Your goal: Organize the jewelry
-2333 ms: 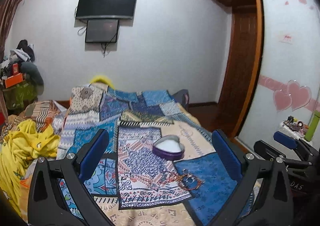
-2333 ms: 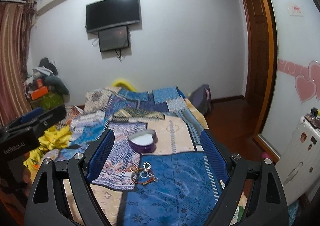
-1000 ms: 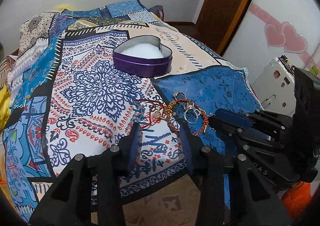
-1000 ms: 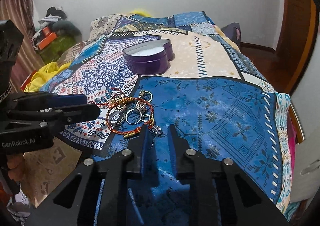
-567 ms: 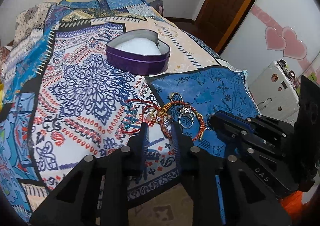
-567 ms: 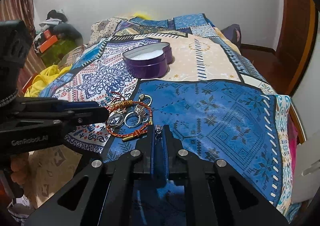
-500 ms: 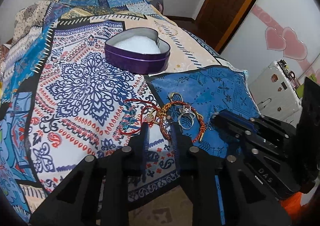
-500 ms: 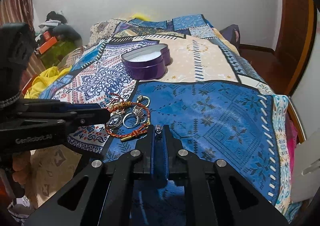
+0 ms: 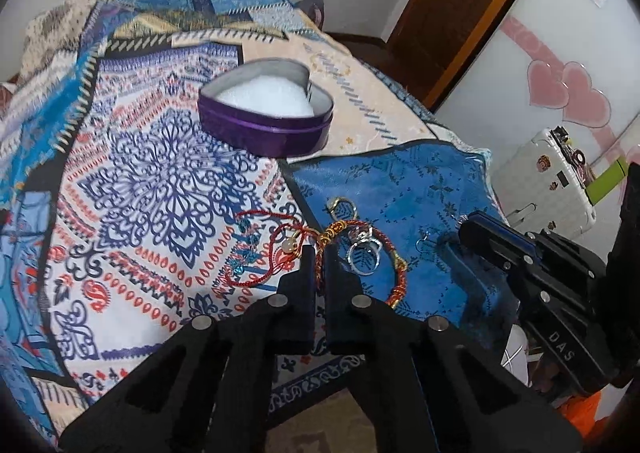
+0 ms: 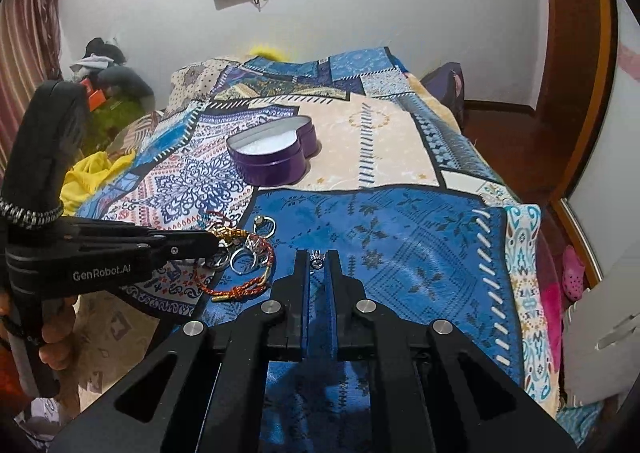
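Both tongs are down at the near edge of the bed (image 10: 400, 213), working the jewelry heap. The right tongs (image 10: 318, 259) are pressed together on a tiny silver earring (image 10: 317, 256), which peeks out right at their tips. The left tongs (image 9: 319, 253) are nearly closed on the red-and-gold braided bracelet (image 9: 394, 273), whose cord runs between their tips, though whether they truly grip it is hard to tell.

The rest of the pile sits just ahead of the left tongs: silver rings (image 9: 362, 259), a gold ring (image 9: 340, 207) and a thin red string bracelet (image 9: 260, 249) with turquoise beads. The purple heart-shaped tin (image 9: 266, 121), open and lined with white foam, waits well beyond both tongs.

Risks now, as I judge it. That earring is small, hard and slick, held by a sliver, and a tilt could drop it into the busy quilt pattern. The woven cords lie tangled with the rings, so lifting the bracelet may drag neighbours along and scatter them. The soft quilt gives under pressure, too.
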`<act>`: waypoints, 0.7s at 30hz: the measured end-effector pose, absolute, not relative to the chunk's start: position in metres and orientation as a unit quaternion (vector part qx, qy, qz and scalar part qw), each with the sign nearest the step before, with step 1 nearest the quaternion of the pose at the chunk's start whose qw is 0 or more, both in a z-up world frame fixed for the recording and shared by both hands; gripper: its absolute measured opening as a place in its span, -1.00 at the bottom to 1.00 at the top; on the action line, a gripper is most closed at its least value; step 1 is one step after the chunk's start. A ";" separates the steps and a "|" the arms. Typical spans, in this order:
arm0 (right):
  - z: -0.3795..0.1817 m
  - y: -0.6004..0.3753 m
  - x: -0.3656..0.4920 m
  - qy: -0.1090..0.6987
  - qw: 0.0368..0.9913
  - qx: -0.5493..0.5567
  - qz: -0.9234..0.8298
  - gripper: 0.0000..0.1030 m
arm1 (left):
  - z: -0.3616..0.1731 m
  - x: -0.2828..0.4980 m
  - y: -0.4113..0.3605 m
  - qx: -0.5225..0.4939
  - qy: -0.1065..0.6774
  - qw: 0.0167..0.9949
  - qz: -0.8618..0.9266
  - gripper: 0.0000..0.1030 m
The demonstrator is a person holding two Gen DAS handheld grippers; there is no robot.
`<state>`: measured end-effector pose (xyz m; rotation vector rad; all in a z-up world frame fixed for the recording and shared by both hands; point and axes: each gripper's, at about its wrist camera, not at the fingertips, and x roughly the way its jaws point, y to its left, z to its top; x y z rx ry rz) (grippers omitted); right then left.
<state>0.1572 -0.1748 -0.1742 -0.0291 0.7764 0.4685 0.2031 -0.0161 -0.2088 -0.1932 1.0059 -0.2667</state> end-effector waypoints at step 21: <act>-0.128 -0.158 0.166 0.311 0.922 -0.023 0.229 -0.88 | -0.142 0.193 0.001 -0.060 0.376 0.919 -0.103 -0.97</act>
